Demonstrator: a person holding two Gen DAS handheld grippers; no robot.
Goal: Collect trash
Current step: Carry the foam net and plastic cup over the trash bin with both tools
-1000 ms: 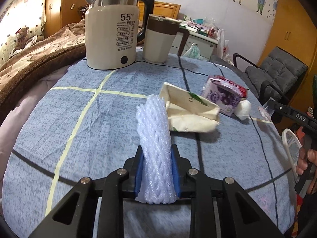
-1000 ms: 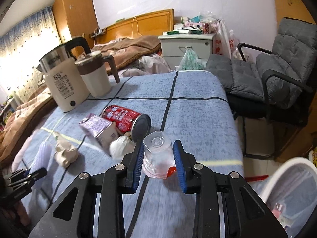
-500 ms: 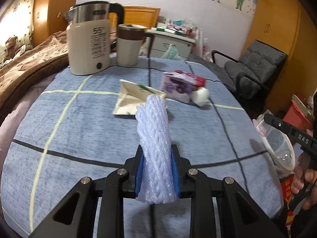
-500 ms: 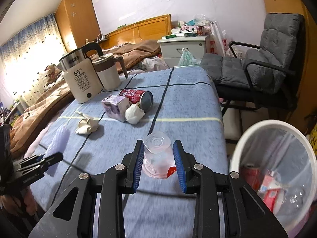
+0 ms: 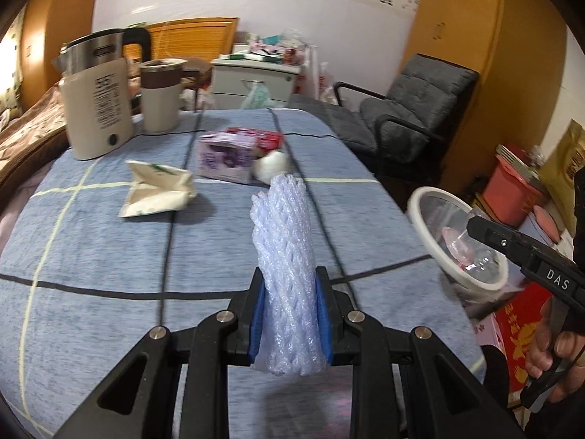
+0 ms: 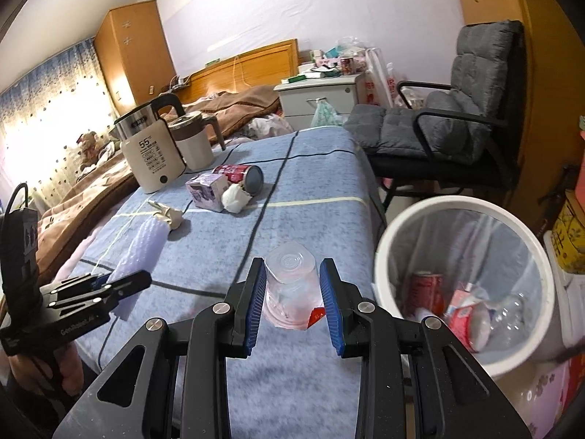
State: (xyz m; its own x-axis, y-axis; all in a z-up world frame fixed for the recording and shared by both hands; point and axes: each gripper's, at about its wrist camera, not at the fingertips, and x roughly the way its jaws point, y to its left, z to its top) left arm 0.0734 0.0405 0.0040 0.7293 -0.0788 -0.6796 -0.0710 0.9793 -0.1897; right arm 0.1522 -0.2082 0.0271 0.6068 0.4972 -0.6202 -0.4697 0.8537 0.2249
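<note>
My left gripper (image 5: 290,311) is shut on a white foam net sleeve (image 5: 287,256) and holds it over the blue tablecloth; it also shows in the right wrist view (image 6: 142,245). My right gripper (image 6: 294,292) is shut on a clear plastic cup (image 6: 290,285), held base forward near the table's right edge, beside the white trash bin (image 6: 384,256). The bin holds a red can, a carton and a bottle. In the left wrist view the cup (image 5: 460,245) hangs over the bin (image 5: 420,216). On the table lie a crumpled cream wrapper (image 5: 157,194), a purple carton (image 5: 225,157), a white wad (image 5: 272,166) and a red can (image 6: 239,175).
A white kettle (image 5: 97,106) and a beige mug (image 5: 161,95) stand at the table's far left. A grey armchair (image 6: 438,128) sits past the table's right side. A nightstand (image 6: 318,91) and a bed are behind. Red boxes (image 5: 519,314) are on the floor by the bin.
Both grippers have swung right toward the bin with their loads. The bin has come into full view beside the cup. The trash on the table has not moved.
</note>
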